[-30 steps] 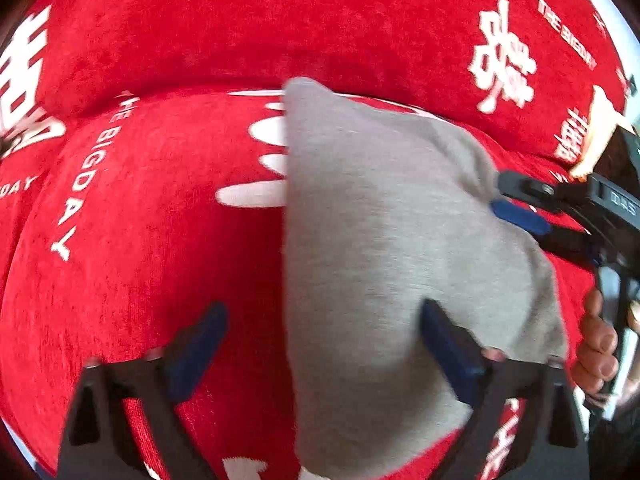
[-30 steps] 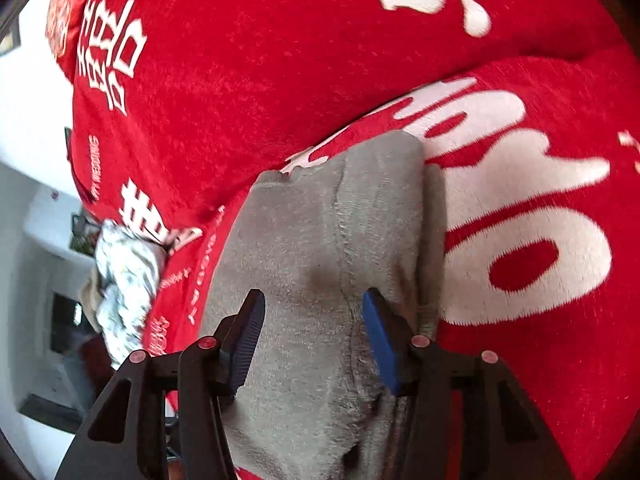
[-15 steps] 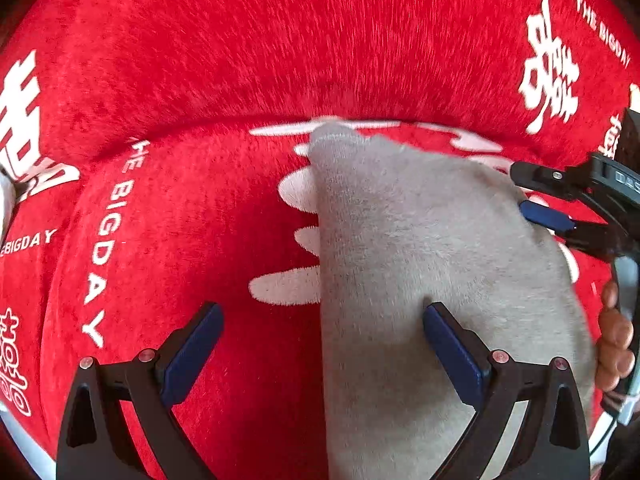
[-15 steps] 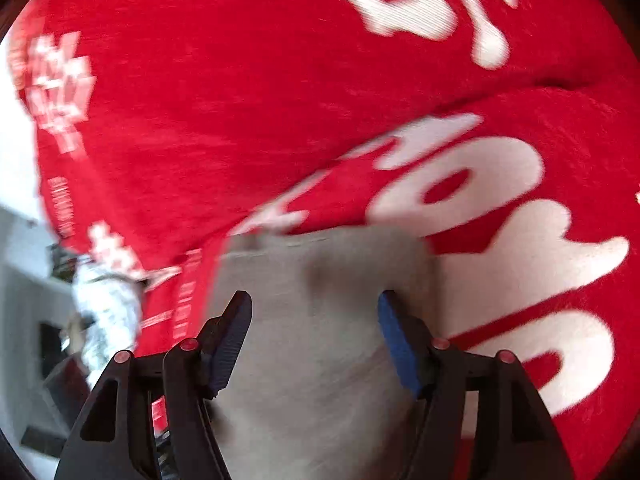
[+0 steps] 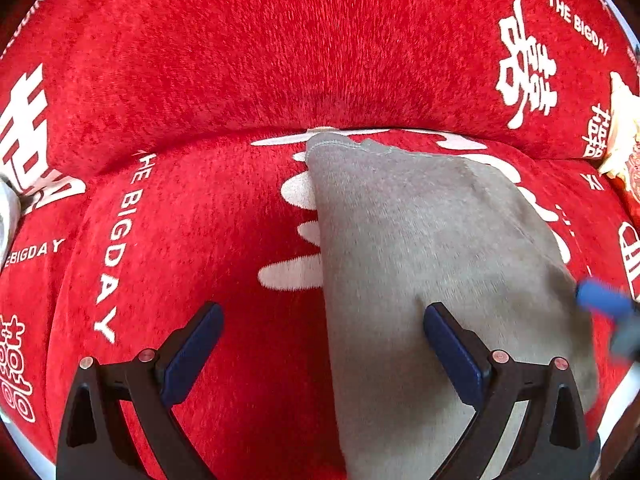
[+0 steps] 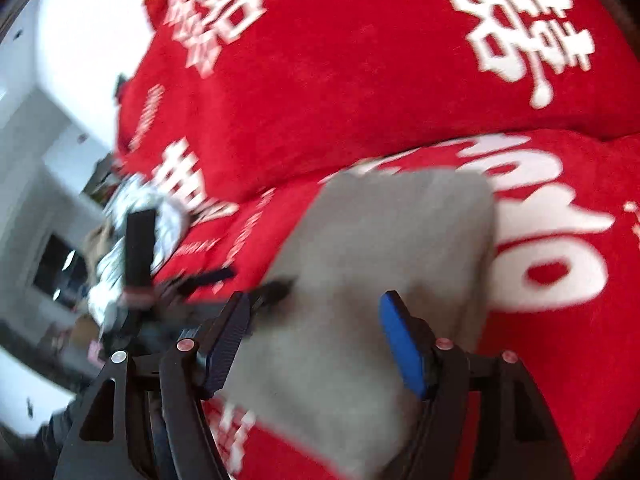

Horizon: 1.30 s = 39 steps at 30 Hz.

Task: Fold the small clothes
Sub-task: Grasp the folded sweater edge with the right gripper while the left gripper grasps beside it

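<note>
Both tools stand spread over the folded grey garment (image 5: 432, 264). Nearest the left camera, the left tool (image 5: 320, 344) hangs with its jaws wide apart and nothing pinched: its right finger (image 5: 452, 356) sits over the grey cloth, whether touching I cannot tell, and its left finger over bare red fabric. In the right camera's blurred picture, the right tool (image 6: 316, 344) is opening its jaws, with the garment beneath and between them but not pressed by the pads. Beyond the fingers, the garment lies flat as a neat oblong on the seat of a red sofa cover (image 5: 180, 220) printed with white lettering. Farther back rises the sofa's red backrest (image 5: 320, 48). Off to the left in the right view, a crumpled pale cloth (image 6: 132, 232) sits at the sofa's end.
</note>
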### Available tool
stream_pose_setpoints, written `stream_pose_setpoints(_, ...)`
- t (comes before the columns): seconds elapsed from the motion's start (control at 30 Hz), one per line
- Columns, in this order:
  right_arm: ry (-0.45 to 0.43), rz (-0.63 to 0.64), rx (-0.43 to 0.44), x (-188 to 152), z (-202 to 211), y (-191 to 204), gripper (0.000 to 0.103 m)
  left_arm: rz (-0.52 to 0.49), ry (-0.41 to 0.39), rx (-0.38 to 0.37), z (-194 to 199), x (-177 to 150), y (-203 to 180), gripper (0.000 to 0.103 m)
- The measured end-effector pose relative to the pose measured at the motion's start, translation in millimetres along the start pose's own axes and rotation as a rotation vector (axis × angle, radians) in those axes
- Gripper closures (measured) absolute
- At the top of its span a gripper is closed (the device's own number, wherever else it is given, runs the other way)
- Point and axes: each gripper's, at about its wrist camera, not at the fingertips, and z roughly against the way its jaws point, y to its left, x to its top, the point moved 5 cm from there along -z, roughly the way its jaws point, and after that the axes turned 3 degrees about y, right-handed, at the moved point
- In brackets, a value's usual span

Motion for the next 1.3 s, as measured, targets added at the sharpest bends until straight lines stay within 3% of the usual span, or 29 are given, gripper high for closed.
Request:
stream_pose_setpoints(0.17,0.062,-0.030,-0.056,-48.0,-10.0,-12.3,0.029,-0.002,-0.016,-0.017,13.8,-22.5,8.2,0.002)
stream_pose_setpoints(0.3,0.015,-0.083,-0.052,-69.7,16.8,-35.7,0.029,0.004,-0.023,-0.034,24.4,-39.3,25.2,0.002)
stream_pose_setpoints(0.33,0.001,-0.095,-0.103,-71.2,27.9,-40.3,0.022,0.011,-0.026,-0.026,27.7,-42.4,34.4,0.002)
stream_pose_setpoints(0.4,-0.030,-0.104,-0.189,-70.6,42.6,-50.7,0.021,0.029,-0.023,-0.020,29.7,-44.6,46.2,0.002)
stream_pose_setpoints(0.63,-0.159,-0.241,-0.251,-38.8,92.3,-92.3,0.016,0.141,0.030,-0.091,26.2,-26.5,69.8,0.002)
stream_pose_setpoints(0.7,-0.154,-0.263,-0.236,-25.4,86.3,-94.6,0.015,0.152,0.065,-0.148,18.2,-18.2,56.6,0.002)
stream_pose_setpoints(0.83,-0.048,-0.289,-0.157,-5.0,32.7,-90.9,0.014,0.149,0.152,-0.278,-3.8,-10.3,19.9,0.002)
stream_pose_setpoints(0.97,0.040,-0.303,-0.136,-3.3,-16.2,-85.9,0.014,0.146,0.235,-0.357,-29.1,-9.2,-7.0,0.002)
stream_pose_setpoints(1.07,0.092,-0.350,-0.057,-6.4,-47.8,-87.0,0.014,0.166,0.279,-0.420,-48.6,-10.4,-16.5,0.002)
stream_pose_setpoints(1.13,0.076,-0.330,-0.054,-2.7,-54.2,-83.1,0.021,0.179,0.252,-0.423,-51.8,-7.6,-16.8,0.002)
stream_pose_setpoints(1.17,0.081,-0.337,-0.055,-0.5,-58.7,-83.0,0.026,0.159,0.230,-0.410,-51.8,-3.9,-19.6,0.008)
stream_pose_setpoints(1.23,0.089,-0.340,-0.065,2.1,-63.8,-84.3,0.048,0.121,0.217,-0.408,-51.8,0.3,-25.7,0.024)
stream_pose_setpoints(1.3,0.091,-0.322,-0.063,3.4,-66.3,-82.0,0.054,0.090,0.189,-0.402,-47.5,3.3,-27.4,0.035)
